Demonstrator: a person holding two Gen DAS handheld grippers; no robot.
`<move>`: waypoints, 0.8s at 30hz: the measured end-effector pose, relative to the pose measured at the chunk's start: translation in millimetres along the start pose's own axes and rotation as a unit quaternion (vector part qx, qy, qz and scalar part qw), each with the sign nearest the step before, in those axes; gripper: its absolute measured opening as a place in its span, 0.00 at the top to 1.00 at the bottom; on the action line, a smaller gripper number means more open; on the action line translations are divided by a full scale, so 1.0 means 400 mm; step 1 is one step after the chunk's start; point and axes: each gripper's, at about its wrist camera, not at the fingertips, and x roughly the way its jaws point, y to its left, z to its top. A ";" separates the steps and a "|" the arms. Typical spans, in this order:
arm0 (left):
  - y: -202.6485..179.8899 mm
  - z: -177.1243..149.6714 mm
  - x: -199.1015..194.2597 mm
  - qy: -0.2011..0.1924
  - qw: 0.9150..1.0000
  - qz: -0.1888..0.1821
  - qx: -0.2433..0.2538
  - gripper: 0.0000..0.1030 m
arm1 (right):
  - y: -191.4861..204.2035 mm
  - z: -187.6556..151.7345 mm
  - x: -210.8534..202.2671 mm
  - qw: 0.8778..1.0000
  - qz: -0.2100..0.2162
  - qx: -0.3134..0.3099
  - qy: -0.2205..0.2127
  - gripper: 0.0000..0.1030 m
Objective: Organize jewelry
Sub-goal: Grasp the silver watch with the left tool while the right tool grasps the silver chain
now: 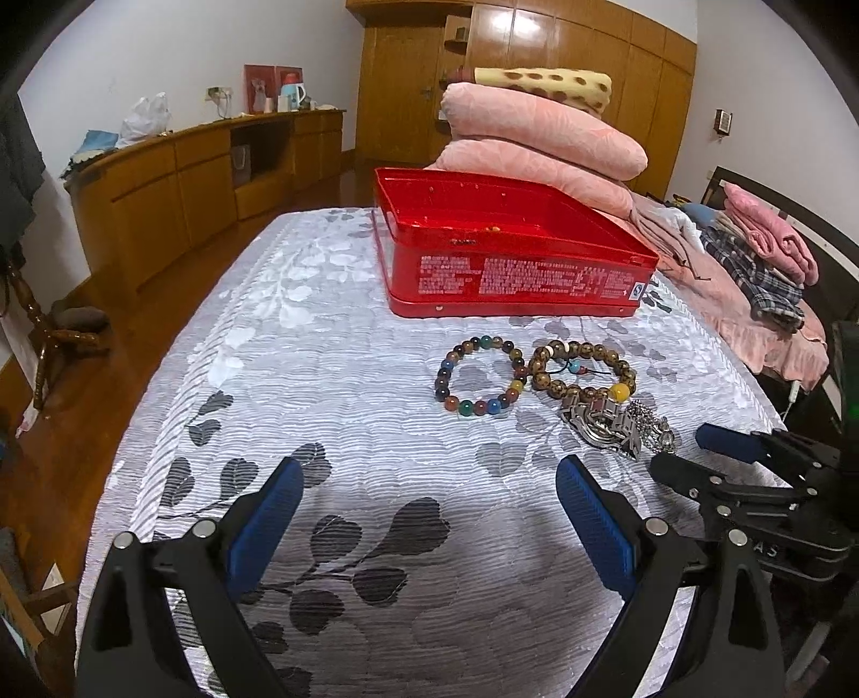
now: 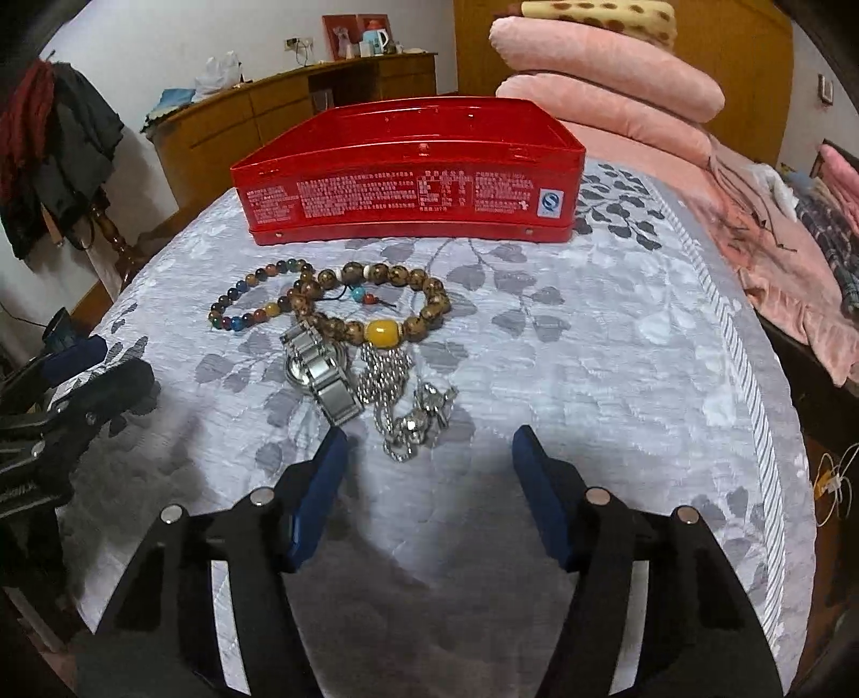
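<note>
Bedroom scene: on the grey leaf-patterned bedspread (image 2: 590, 333), multicoloured bead bracelet (image 2: 252, 298), brown bead bracelet (image 2: 376, 300), silver watch (image 2: 322, 376) and chain (image 2: 408, 413) are left outside the open red tin (image 2: 408, 198); both the left tool (image 1: 429, 515) and right tool (image 2: 424, 483) are released, nothing sorted yet.

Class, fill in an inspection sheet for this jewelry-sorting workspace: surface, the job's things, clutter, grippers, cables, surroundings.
Surface: bed with grey leaf-patterned cover.
Job's things: open red tin; multicolour bead bracelet touching brown bead bracelet; metal watch and silver chain necklace in front of them.
Clutter: folded pink blankets behind the tin; clothes pile at right.
Grippers: left gripper open, empty; right gripper open, empty, near the necklace.
Cables: nothing seen on the cover.
Surroundings: wooden sideboard, wardrobe.
</note>
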 end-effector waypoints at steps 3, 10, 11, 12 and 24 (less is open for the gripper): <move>-0.002 0.002 0.009 0.003 1.000 -0.002 -0.001 0.10 | 0.006 0.010 0.013 1.000 -0.002 -0.005 0.003 0.45; 0.000 0.007 0.028 0.010 1.000 -0.008 -0.005 0.10 | 0.012 0.039 0.034 1.000 -0.011 -0.006 0.008 0.57; 0.000 0.007 0.030 0.010 1.000 -0.009 -0.005 0.10 | 0.014 0.042 0.037 1.000 -0.011 -0.008 0.009 0.58; -0.001 0.009 0.032 0.011 1.000 -0.009 -0.005 0.10 | 0.012 0.044 0.038 1.000 -0.009 -0.007 0.008 0.62; -0.029 0.016 0.037 0.013 1.000 -0.019 0.001 0.10 | -0.029 0.040 0.018 1.000 0.001 0.023 0.001 0.82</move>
